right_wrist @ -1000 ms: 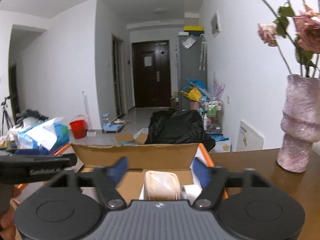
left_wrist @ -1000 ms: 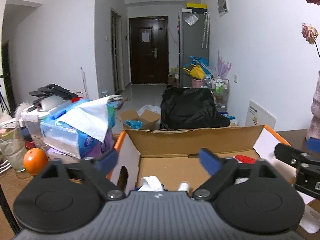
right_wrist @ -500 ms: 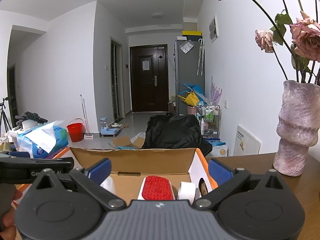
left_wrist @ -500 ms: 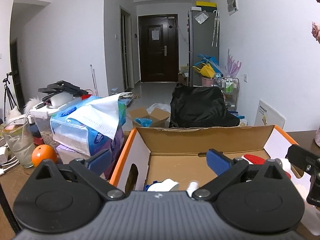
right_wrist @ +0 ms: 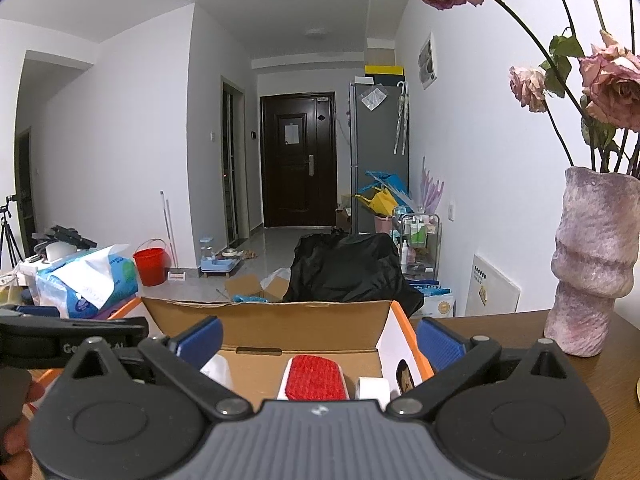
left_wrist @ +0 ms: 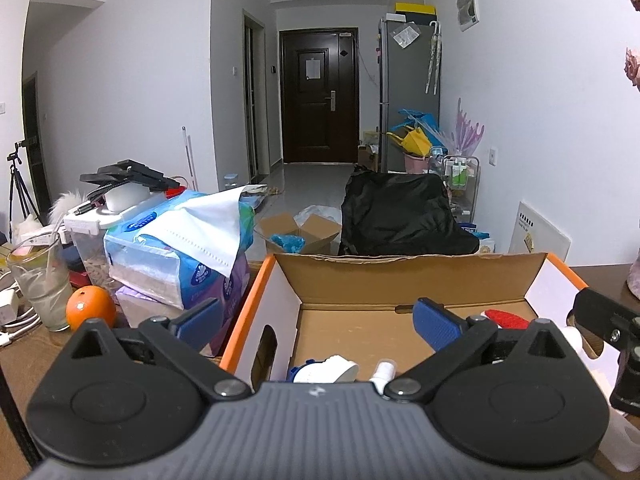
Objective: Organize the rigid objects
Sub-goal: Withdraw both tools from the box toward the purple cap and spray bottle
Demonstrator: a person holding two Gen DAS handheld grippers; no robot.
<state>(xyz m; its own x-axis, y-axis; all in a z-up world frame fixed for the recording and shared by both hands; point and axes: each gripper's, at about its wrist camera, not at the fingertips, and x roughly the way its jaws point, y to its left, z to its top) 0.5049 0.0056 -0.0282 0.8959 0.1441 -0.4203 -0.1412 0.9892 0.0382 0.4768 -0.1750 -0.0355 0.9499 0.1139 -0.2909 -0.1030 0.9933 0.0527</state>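
An open cardboard box [left_wrist: 408,276] with orange-edged flaps sits in front of both grippers. A white brush with a red face [right_wrist: 316,376] lies flat on the floor of the box [right_wrist: 264,326], and it shows in the left wrist view as the red brush [left_wrist: 504,318] at the right end. Beside it stand a white roll [right_wrist: 372,388] and other white items [left_wrist: 332,368]. My right gripper [right_wrist: 320,342] hangs above the brush, open wide and holding nothing. My left gripper [left_wrist: 318,322] is open too, empty, over the box's left half.
Tissue packs [left_wrist: 180,248], an orange [left_wrist: 90,308] and a glass [left_wrist: 40,280] crowd the table left of the box. A pink vase [right_wrist: 596,264] with roses stands on the brown table at the right. A person's hand [right_wrist: 16,420] holds the left gripper's body [right_wrist: 72,340].
The right jaws have spread wide. The pale oblong thing that stood between them a second ago is out of them, and the red-faced brush now lies flat in the box.
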